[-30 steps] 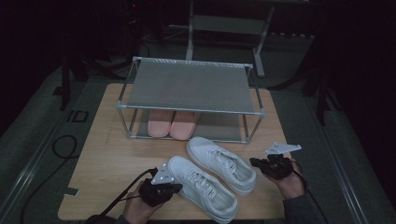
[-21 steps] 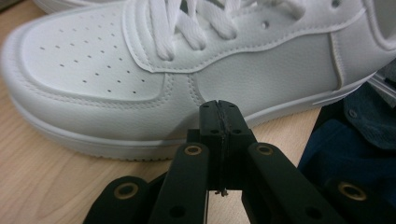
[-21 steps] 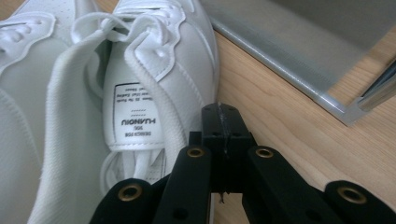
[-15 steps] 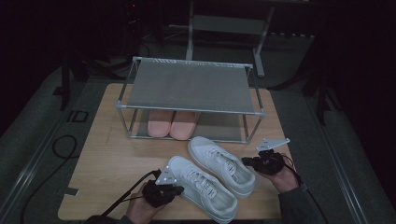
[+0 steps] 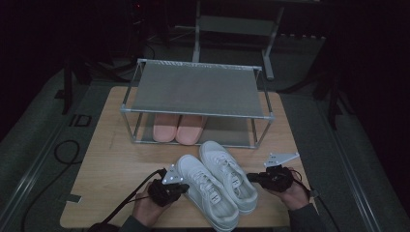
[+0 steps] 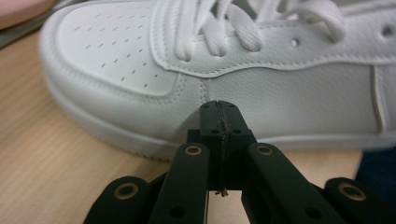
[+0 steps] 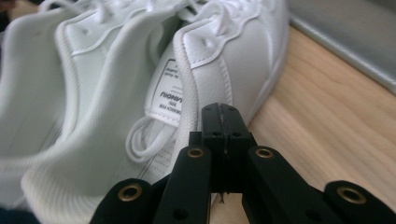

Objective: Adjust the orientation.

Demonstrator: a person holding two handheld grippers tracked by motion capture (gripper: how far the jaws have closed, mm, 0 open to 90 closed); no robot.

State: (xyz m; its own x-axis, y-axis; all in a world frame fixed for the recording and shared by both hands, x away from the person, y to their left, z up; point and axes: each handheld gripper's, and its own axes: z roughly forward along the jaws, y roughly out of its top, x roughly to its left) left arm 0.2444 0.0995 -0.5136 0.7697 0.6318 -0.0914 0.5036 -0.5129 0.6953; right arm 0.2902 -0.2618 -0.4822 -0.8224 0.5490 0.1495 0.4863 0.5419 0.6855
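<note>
Basically, dim room w/ dark floor; wooden table (image 5: 104, 159) carries a two-tier metal shoe rack (image 5: 196, 92), pink slippers (image 5: 178, 128) on its lower shelf. White sneaker pair (image 5: 215, 186) lies at the front edge, betw. both grippers. Left gripper (image 6: 219, 122) and right gripper (image 7: 220, 122): jaws pressed together, empty, just beside the shoes. Judgement: open jaws first, pinch each collar, lift level.

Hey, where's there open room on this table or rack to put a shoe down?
The rack's top shelf is bare across its width. On the lower shelf, the space right of the pink slippers is free. The tabletop left of the white sneakers is open too. It is crowded at the near edge, where the left gripper and right gripper flank the sneakers.
</note>
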